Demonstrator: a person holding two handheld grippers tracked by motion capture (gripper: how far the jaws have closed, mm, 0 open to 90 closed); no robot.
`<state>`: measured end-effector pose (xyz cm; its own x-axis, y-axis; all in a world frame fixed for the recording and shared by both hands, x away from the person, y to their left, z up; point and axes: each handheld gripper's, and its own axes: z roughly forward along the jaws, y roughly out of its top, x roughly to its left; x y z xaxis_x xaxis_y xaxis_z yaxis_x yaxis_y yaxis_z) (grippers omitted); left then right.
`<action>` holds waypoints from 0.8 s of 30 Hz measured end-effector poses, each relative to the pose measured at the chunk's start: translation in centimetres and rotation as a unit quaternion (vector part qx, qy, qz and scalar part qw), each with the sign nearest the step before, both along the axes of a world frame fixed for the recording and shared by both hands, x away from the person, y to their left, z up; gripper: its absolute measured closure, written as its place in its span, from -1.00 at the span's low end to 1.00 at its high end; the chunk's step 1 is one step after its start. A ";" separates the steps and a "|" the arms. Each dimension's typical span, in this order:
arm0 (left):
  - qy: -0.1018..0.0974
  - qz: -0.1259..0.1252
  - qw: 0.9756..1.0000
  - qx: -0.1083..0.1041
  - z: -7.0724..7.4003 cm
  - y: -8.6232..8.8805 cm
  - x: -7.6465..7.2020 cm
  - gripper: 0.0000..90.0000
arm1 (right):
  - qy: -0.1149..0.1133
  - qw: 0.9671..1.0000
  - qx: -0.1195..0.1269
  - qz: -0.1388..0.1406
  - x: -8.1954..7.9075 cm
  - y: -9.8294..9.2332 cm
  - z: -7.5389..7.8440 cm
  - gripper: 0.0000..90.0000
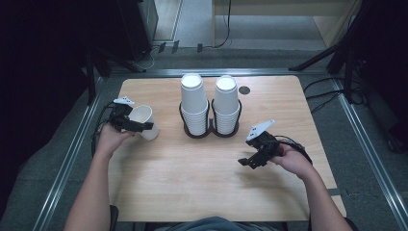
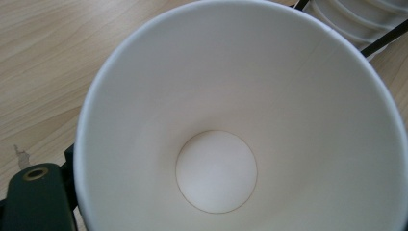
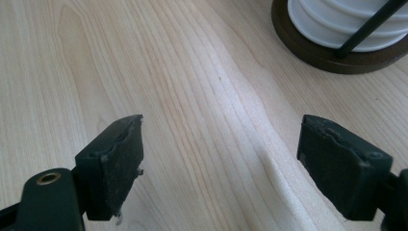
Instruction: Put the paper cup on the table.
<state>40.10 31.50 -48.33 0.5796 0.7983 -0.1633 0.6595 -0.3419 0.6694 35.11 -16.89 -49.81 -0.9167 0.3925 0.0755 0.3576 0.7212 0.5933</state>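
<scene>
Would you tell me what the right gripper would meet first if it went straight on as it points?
Probably the bare light wooden table; the right gripper is open and angled down at it.

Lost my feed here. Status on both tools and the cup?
Left tool around a single paper cup, grip unconfirmed. Right tool open, empty, over bare table. Two cup stacks in holder ahead, nothing in the way.
</scene>
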 end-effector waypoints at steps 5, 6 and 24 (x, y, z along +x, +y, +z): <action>0.009 -0.001 1.000 -0.010 -0.1 0.0 0.1 -0.85 | 0.000 1.000 0.005 0.000 0.0 0.0 0.1 -0.63; 0.010 -0.002 1.000 -0.010 -0.1 0.0 0.1 -0.88 | -0.001 1.000 0.004 0.000 0.0 0.0 0.1 -0.63; 0.025 -0.008 0.999 -0.020 0.3 -0.2 -0.1 -1.00 | 0.000 1.000 0.000 0.003 -0.2 -0.1 0.1 -0.63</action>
<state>40.02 31.34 -48.06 0.5821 0.7817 -0.2237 0.6870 -0.3257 0.6496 34.95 -16.96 -49.69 -0.9190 0.3869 0.0763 0.3537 0.7230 0.5934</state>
